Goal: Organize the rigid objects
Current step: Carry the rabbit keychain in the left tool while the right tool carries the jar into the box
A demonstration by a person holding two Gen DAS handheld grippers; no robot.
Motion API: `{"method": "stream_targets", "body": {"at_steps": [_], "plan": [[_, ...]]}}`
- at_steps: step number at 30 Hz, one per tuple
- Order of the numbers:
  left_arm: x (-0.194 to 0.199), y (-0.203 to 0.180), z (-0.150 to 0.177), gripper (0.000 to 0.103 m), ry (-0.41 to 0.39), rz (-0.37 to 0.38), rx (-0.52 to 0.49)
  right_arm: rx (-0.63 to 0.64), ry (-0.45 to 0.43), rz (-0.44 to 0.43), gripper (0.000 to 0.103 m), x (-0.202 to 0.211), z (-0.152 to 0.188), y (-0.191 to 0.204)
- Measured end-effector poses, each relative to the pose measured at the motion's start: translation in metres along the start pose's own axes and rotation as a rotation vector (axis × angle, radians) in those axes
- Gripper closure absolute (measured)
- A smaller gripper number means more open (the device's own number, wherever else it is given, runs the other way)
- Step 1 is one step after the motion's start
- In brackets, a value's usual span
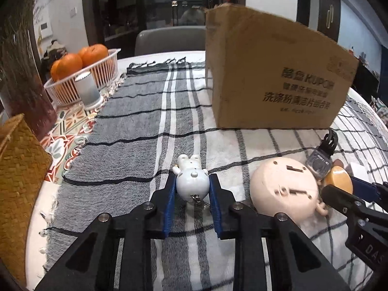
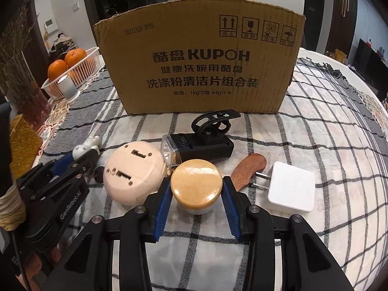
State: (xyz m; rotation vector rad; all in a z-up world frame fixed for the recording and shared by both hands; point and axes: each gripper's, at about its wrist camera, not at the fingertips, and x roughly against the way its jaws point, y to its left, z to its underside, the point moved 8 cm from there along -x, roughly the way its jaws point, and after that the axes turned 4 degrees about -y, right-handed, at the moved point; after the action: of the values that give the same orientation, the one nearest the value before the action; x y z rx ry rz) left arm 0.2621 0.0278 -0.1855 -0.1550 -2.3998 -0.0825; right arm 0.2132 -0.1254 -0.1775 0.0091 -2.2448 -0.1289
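Left hand-held gripper (image 1: pixel 192 189) pinches the figurine (image 1: pixel 192 180) on the tabletop, right hand-held gripper (image 2: pixel 196 194) brackets the jar (image 2: pixel 197 187), contact unclear; box (image 2: pixel 198 68) straight ahead.

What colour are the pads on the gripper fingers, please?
Blue pads on black fingers, clearest in the right wrist view.

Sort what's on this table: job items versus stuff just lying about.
Job items: white figurine in left gripper; round jar in right gripper; pink round base; bike light; wooden piece; white charger; cardboard box.

Lying about: orange basket; white cup; woven box.
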Motion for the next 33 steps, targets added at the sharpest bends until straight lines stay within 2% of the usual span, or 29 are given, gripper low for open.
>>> {"method": "stream_targets", "body": {"at_steps": [8,17,20,33], "plan": [[0.023,-0.010,0.003,0.076,-0.014,0.020,-0.028,-0.004,-0.028,-0.016,0.061,0.013,0.004,-0.009],[0.053,-0.023,-0.011,0.076,-0.046,0.031,-0.040,-0.003,-0.097,-0.039,0.061,0.039,-0.004,-0.015],[0.065,-0.027,-0.019,0.076,-0.064,0.056,-0.034,-0.007,-0.130,-0.041,0.061,0.050,-0.012,-0.016],[0.110,-0.046,-0.074,0.076,-0.196,0.086,-0.037,-0.010,-0.274,-0.056,0.061,0.099,-0.054,-0.025]]}}
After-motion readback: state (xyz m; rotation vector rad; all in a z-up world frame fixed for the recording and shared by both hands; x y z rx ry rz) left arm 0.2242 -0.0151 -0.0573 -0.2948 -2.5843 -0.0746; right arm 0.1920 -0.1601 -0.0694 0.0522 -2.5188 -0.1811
